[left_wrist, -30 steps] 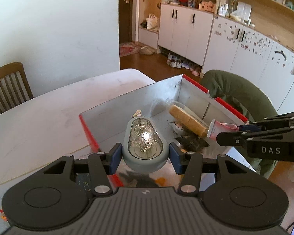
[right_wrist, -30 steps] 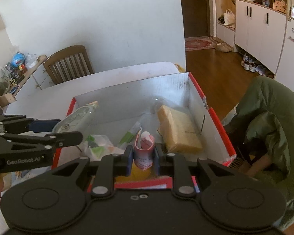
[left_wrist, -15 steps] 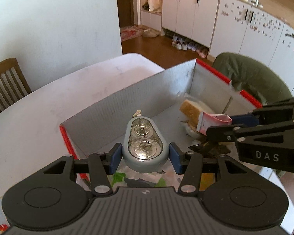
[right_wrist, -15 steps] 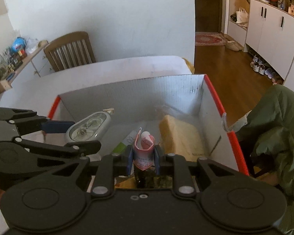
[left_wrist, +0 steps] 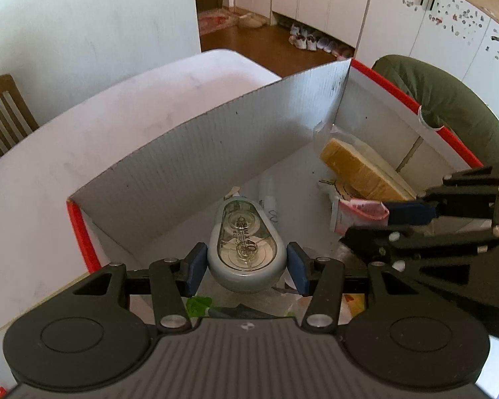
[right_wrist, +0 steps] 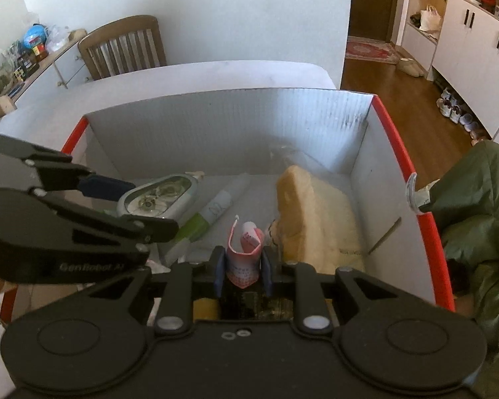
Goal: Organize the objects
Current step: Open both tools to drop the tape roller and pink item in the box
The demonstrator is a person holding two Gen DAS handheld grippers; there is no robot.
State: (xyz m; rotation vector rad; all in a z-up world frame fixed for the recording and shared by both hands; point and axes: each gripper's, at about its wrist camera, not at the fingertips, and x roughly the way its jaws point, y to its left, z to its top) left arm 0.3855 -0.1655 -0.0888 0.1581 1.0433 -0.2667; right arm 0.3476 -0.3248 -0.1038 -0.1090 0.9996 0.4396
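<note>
My left gripper (left_wrist: 246, 267) is shut on a grey, clear-topped correction tape dispenser (left_wrist: 244, 246) and holds it over the inside of a white box with red rims (left_wrist: 196, 153). My right gripper (right_wrist: 243, 267) is shut on a small pink packet (right_wrist: 244, 252) and holds it over the same box, to the right of the left gripper. The packet also shows in the left wrist view (left_wrist: 359, 214), the dispenser in the right wrist view (right_wrist: 159, 199). A wrapped yellow sponge block (right_wrist: 312, 212) and a green-and-white tube (right_wrist: 213, 212) lie in the box.
The box stands on a white table (left_wrist: 83, 153). A chair with a green jacket (left_wrist: 449, 99) is beside the box on the right. A wooden chair (right_wrist: 123, 46) stands at the table's far side. Wrappers and other small items lie on the box floor below the grippers.
Both grippers have moved forward and down over the box, still holding their items. The box interior now fills more of both views.
</note>
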